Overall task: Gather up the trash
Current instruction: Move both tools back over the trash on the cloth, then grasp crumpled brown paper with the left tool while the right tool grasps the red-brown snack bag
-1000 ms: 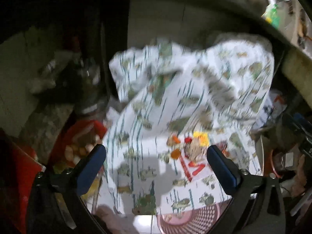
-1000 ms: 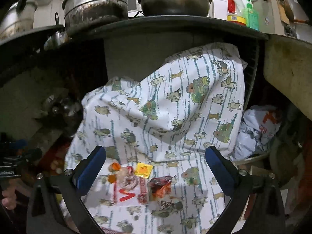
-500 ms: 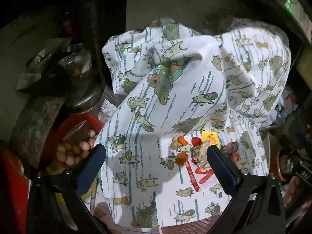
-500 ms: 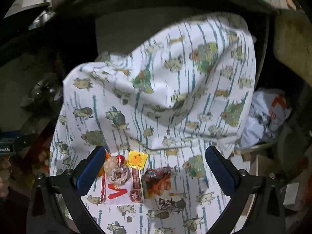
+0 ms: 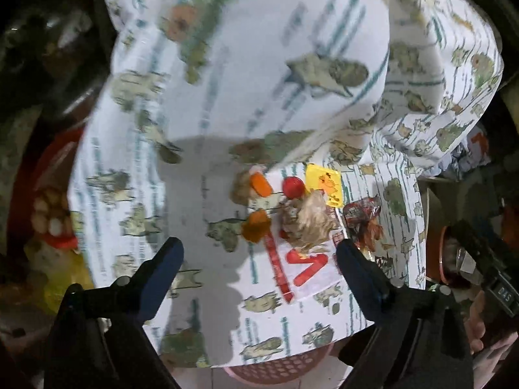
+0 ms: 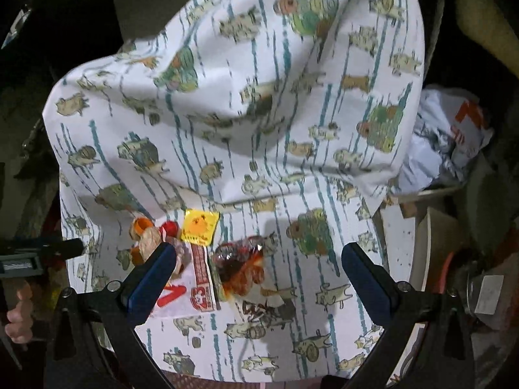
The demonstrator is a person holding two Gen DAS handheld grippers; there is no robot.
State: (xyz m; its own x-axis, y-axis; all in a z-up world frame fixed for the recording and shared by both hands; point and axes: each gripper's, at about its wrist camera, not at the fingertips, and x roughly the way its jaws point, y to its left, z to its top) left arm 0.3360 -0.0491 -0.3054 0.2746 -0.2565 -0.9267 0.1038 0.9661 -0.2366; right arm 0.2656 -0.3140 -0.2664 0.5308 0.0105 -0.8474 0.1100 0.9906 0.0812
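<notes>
Dim kitchen clutter surrounds a raised surface draped in a white patterned cloth (image 5: 201,214) printed with cartoon animals and teal stripes; we note the cloth rises in a fold behind the work area; a pink woven basket (image 5: 272,369) shows under its near edge

We find the trash gathered in 1 cluster on the flat part of the cloth: a white wrapper with red print (image 5: 305,269), a crumpled brown paper wad (image 5: 308,220) lying on it, a yellow square sachet (image 5: 324,184) touching the wad, a red cap (image 5: 293,187), 2 orange pieces (image 5: 259,184) beside it, and a crinkled red-orange wrapper (image 6: 241,269) just right of the white one

Left gripper (image 5: 259,259): jaws apart, having just been closing slightly; the white wrapper and wad lie in view between the fingers, and we see no pad pressing on them

Right gripper (image 6: 259,265): jaws wide apart, nothing clamped; the red-orange wrapper lies between its fingers, untouched; its left finger overlaps the wad in view, contact not determinable

At the left edge of the right view, a hand (image 6: 18,317) grips the other tool

A crumpled white bag (image 6: 447,142) sits beyond the cloth at right
</notes>
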